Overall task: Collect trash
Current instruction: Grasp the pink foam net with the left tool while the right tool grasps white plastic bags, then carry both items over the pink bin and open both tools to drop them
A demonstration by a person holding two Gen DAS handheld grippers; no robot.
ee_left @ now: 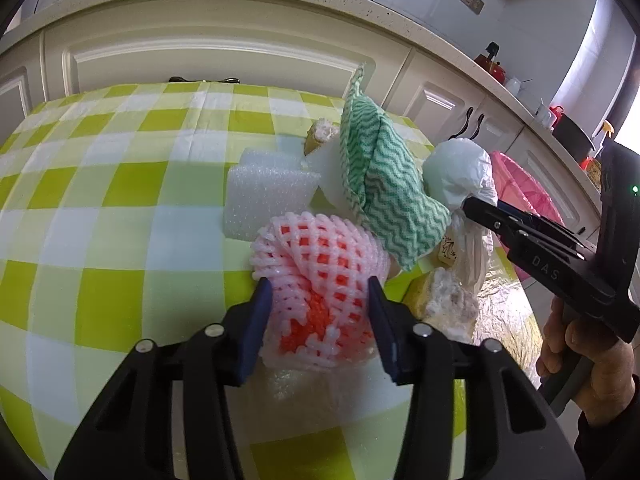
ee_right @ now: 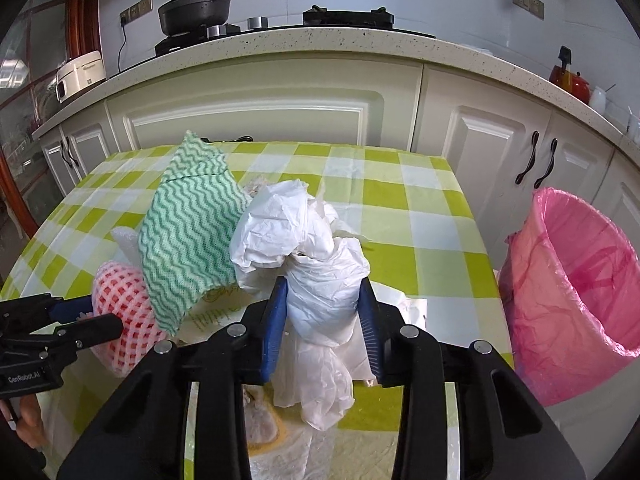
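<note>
Both grippers [ee_left: 318, 320] [ee_right: 324, 320] clamped on trash.

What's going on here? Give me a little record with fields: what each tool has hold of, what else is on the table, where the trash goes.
left gripper: fingers closed on the pink foam net
right gripper: fingers closed on the white plastic bag
also in the pile: green wavy cloth, white foam block
surface: table with green checked cloth
trash goes in: pink-lined bin, beside the table, on the right gripper's side
</note>
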